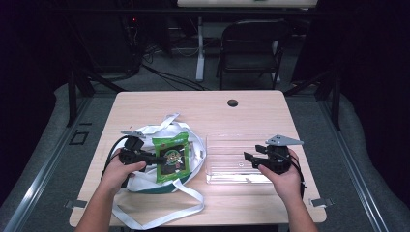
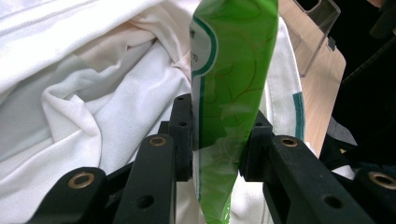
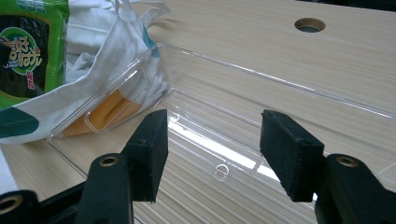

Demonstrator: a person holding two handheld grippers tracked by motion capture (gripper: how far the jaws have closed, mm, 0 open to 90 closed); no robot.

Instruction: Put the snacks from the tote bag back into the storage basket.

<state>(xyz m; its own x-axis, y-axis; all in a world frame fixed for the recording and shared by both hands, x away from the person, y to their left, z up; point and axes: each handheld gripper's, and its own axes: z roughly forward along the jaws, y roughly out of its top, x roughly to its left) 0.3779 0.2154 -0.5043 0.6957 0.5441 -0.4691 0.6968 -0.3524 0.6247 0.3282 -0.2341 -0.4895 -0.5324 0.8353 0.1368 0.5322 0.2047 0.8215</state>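
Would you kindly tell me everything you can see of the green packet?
The green packet is a glossy, flat plastic snack pouch with a dark middle panel, a round logo and white-and-teal trim. It rests over the white cloth bag, left of the clear tray. The left tool has closed on its edge, pads pressing both faces.

Left gripper (image 1: 153, 158) fingers (image 2: 183, 135) clamped tight, pointing right; right gripper (image 1: 250, 158) fingers (image 3: 148, 151) wide apart, pointing left.

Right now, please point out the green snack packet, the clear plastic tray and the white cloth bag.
green snack packet (image 1: 170, 157), high view, its printed front.
clear plastic tray (image 1: 227, 140), high view, its far wall.
white cloth bag (image 2: 93, 93), left gripper view, its creased fabric.
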